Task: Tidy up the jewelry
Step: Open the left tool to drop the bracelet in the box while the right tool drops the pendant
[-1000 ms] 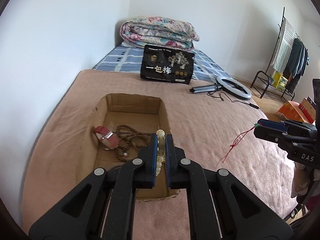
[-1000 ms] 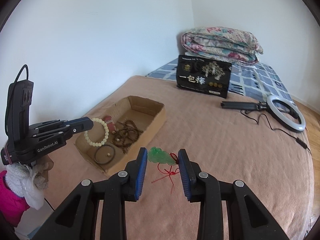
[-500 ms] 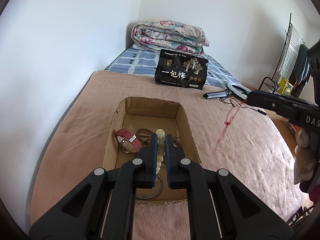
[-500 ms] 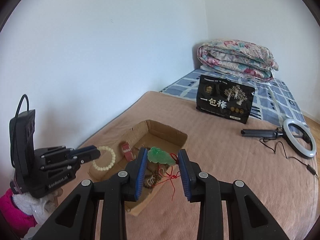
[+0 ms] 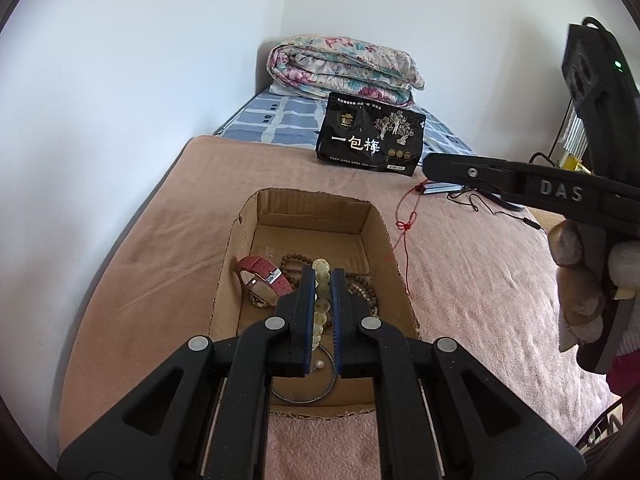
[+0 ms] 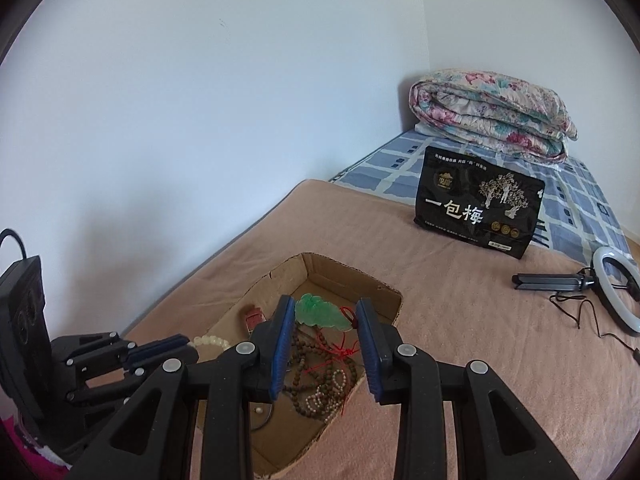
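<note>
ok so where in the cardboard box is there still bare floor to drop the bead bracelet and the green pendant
The cardboard box has bare floor along its far end, beyond the red watch and the brown bead strands. The middle is crowded with those, and the near end holds a thin bangle. Around the box, the pink blanket is bare up to the black bag.

The glossy black stand-up pouch with gold tree artwork (image 5: 370, 138) reads "一包梅" in large white characters; the black plastic right gripper (image 5: 430, 172) carries raised letters "DAS" on its arm
</note>
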`<state>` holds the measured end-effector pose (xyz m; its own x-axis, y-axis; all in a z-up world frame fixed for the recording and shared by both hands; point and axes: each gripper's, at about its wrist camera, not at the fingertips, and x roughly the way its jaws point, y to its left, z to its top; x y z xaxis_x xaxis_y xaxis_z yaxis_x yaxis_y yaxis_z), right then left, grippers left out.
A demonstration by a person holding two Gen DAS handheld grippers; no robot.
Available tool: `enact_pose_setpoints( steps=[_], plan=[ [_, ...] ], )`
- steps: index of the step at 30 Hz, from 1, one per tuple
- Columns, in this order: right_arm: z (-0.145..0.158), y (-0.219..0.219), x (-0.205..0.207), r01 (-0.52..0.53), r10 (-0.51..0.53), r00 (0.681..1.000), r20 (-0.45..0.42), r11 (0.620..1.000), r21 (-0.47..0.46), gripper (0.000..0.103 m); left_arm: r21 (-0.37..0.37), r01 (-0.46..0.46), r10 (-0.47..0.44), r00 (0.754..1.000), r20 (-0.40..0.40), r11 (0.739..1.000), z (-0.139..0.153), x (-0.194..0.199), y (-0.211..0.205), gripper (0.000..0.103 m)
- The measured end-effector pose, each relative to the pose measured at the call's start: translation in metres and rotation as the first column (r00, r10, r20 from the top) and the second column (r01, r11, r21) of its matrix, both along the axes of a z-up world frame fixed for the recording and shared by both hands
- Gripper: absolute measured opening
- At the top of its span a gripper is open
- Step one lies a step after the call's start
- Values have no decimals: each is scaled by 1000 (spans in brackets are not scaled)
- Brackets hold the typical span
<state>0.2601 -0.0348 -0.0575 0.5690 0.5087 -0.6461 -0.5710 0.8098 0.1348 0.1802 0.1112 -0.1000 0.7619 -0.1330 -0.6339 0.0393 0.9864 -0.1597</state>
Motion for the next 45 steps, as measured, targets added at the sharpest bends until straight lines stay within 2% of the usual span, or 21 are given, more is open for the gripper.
enact_pose_setpoints(
  steps=[20,31,32,35,36,38,39,40,41,45],
  plan=[
    [-54,25,44,19,-27,995,-100,997,-78,32,42,3,-1,999,-37,999,-25,7,-10,5],
    [-62,25,47,28,-38,991,-125,996,-80,34,51,4,-3,999,-34,999,-25,6,-13,5],
    [-62,25,47,29,-39,991,-126,996,-82,39,51,4,-2,999,-33,999,-25,6,-13,5],
    [-60,23,45,49,-58,993,-107,995,-83,71,57,-1,3,1000,-31,998,-25,6,-15,6],
    [-58,22,45,53,-61,993,-102,995,-79,75,57,-4,6,999,-31,998,-25,6,-15,6],
    [-56,22,45,52,-60,993,-104,996,-77,77,55,-10,11,999,-31,998,-24,6,-14,17],
    [-56,22,44,52,-60,993,-104,996,-79,80,54,-12,14,1000,-27,998,-24,6,-14,26],
    [-55,22,43,52,-60,993,-103,995,-81,82,55,-15,16,1000,-22,998,-23,4,-14,28],
    [-54,22,42,55,-63,993,-97,995,-82,86,56,-17,18,1000,-19,998,-22,3,-14,28],
    [-53,21,39,56,-64,993,-99,995,-81,87,64,-17,18,1000,-14,998,-19,1,-13,28]
  ],
)
